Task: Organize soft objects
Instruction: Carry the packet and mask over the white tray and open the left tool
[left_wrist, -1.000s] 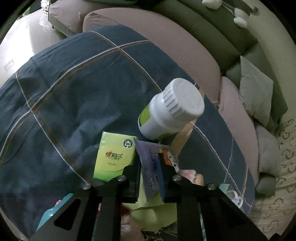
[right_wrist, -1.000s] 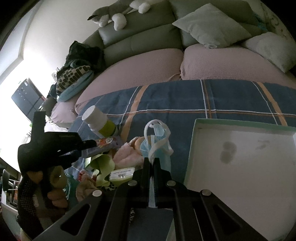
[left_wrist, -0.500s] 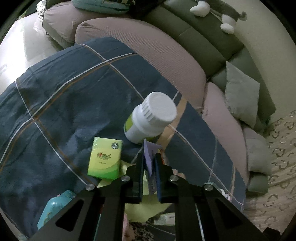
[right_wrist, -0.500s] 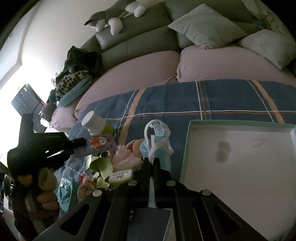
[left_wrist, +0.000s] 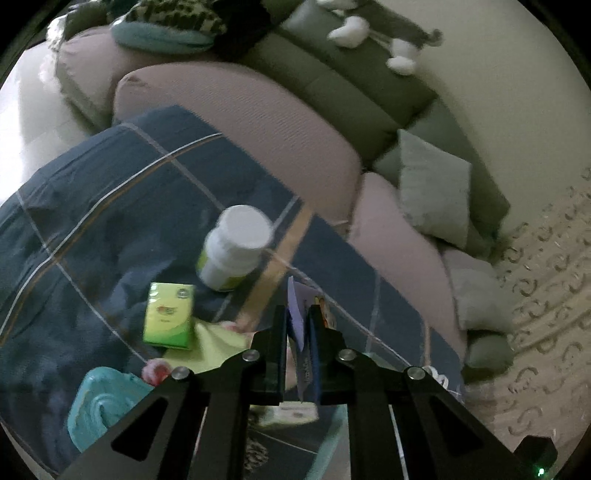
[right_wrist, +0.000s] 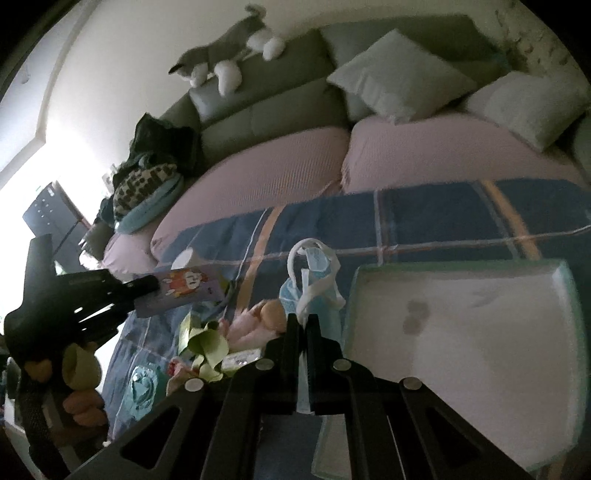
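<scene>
My left gripper (left_wrist: 298, 314) is shut on a purple cartoon-printed packet (left_wrist: 297, 317) and holds it above the blue plaid blanket (left_wrist: 110, 206); the packet (right_wrist: 181, 291) and the left gripper (right_wrist: 147, 286) also show at the left of the right wrist view. My right gripper (right_wrist: 303, 320) is shut on a light blue face mask (right_wrist: 314, 277) with white ear loops, held left of the white tray (right_wrist: 461, 332). A pile of soft things lies below: a green tissue pack (left_wrist: 169, 314), yellow-green cloth (right_wrist: 207, 341) and a pink plush (right_wrist: 251, 328).
A white bottle (left_wrist: 232, 247) with a green label stands on the blanket. A teal pouch (left_wrist: 99, 402) lies at lower left. Behind is a sofa with pink seat cushions (right_wrist: 280, 173), grey pillows (right_wrist: 399, 81), a plush cat (right_wrist: 229, 62) and piled clothes (right_wrist: 147, 184).
My left gripper has lifted the purple packet up and away from the pile; the bottle and tissue pack look smaller. My right gripper has risen slightly with the mask still in it.
</scene>
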